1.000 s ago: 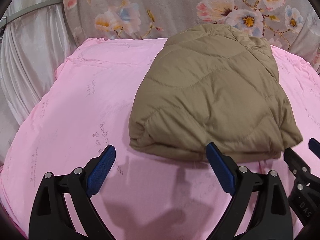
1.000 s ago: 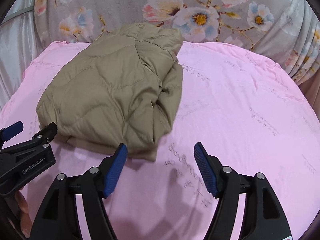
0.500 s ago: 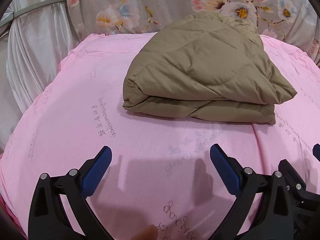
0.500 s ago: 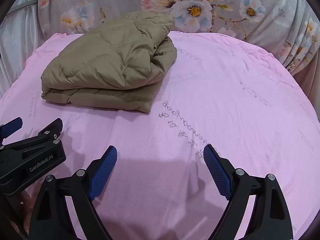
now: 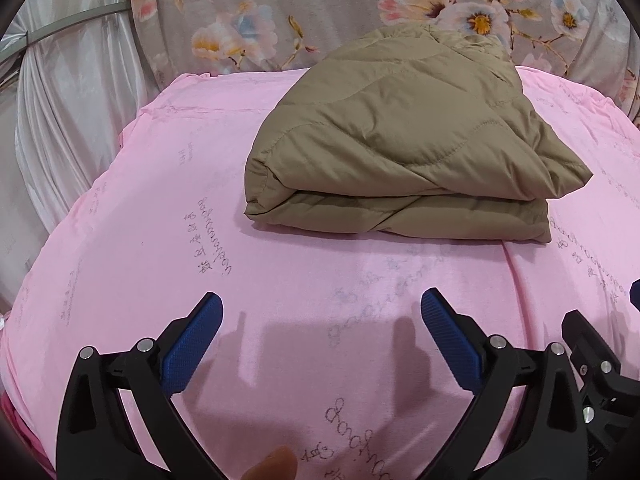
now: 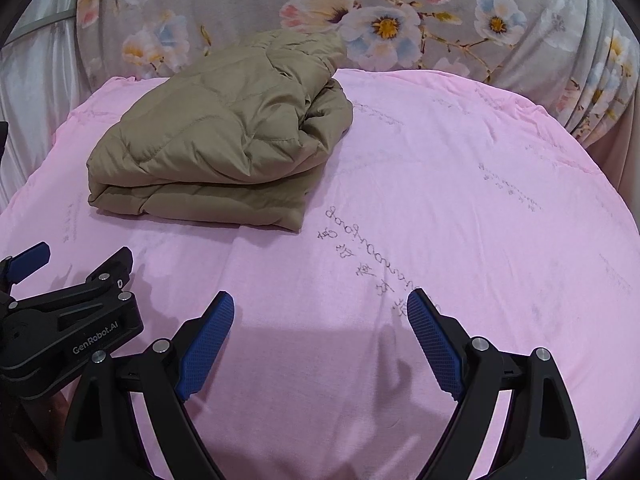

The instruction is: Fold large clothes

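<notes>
**Mia:** Where is the puffy coat?

**Ben:** The tan quilted jacket (image 5: 404, 148) is folded up on the pink sheet (image 5: 168, 208). It sits toward the far edge, by the flowered cloth (image 5: 320, 12).

**Mia:** What are the grabbers doing?

**Ben:** Start on the left. The left gripper (image 5: 320, 332) has its blue fingers (image 5: 192, 344) spread wide, with nothing between them. The right gripper (image 6: 320, 332) is spread wide too and holds nothing. Both hang over bare sheet near the front edge.

**Mia:** Which way is the jacket from them?

**Ben:** Straight ahead of the left one, and a bit to the right. From the right one, it is ahead and off to the left. Neither touches it.

**Mia:** Which is closer?

**Ben:** I think the left one. The jacket's long side runs left to right, with its folded edge facing the fingers. It looks done to me.
</notes>
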Action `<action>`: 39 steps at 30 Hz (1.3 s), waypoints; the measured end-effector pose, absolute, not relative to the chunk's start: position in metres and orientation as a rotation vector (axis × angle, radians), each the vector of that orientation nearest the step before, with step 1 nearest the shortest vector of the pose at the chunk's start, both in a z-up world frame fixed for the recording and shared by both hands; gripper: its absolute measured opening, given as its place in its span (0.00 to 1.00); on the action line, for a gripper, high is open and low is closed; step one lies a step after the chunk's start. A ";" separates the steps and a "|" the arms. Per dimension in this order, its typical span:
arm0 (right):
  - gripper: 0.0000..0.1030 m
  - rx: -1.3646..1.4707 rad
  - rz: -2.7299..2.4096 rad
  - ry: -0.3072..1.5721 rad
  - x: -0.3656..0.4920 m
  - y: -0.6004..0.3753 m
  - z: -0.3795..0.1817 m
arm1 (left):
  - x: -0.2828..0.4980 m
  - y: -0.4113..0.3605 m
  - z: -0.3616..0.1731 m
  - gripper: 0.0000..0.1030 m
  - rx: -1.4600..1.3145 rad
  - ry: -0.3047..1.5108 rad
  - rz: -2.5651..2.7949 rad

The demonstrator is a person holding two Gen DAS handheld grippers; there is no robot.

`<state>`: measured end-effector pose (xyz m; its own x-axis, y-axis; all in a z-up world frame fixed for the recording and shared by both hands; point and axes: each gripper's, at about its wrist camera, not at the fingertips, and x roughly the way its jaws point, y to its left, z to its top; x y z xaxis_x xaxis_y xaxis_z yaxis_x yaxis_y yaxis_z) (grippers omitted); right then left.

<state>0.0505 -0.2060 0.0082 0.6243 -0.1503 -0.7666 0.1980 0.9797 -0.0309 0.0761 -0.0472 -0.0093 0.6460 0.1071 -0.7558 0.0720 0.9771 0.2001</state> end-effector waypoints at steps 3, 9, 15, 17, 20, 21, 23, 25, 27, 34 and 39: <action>0.84 0.063 -0.199 0.872 0.050 -0.206 0.008 | 0.076 -0.046 -0.010 0.94 0.217 0.871 0.020; 0.84 0.064 -0.201 0.871 0.050 -0.205 0.008 | 0.076 -0.046 -0.010 0.94 0.217 0.870 0.019; 0.84 0.061 -0.202 0.872 0.050 -0.205 0.009 | 0.076 -0.047 -0.010 0.94 0.221 0.868 0.017; 0.84 0.060 -0.203 0.871 0.049 -0.205 0.009 | 0.076 -0.047 -0.010 0.94 0.222 0.865 0.015; 0.84 0.059 -0.204 0.871 0.049 -0.205 0.009 | 0.076 -0.047 -0.010 0.94 0.222 0.865 0.014; 0.84 0.060 -0.203 0.871 0.049 -0.205 0.009 | 0.075 -0.047 -0.010 0.94 0.222 0.864 0.014; 0.84 0.060 -0.203 0.871 0.049 -0.205 0.009 | 0.075 -0.047 -0.010 0.94 0.222 0.864 0.014; 0.84 0.060 -0.202 0.871 0.050 -0.206 0.009 | 0.075 -0.047 -0.010 0.94 0.221 0.862 0.014; 0.84 0.060 -0.204 0.871 0.049 -0.205 0.009 | 0.075 -0.047 -0.010 0.94 0.222 0.862 0.014; 0.84 0.059 -0.203 0.871 0.049 -0.206 0.009 | 0.075 -0.048 -0.008 0.94 0.224 0.858 0.013; 0.84 0.059 -0.202 0.871 0.050 -0.206 0.009 | 0.075 -0.047 -0.008 0.94 0.224 0.859 0.013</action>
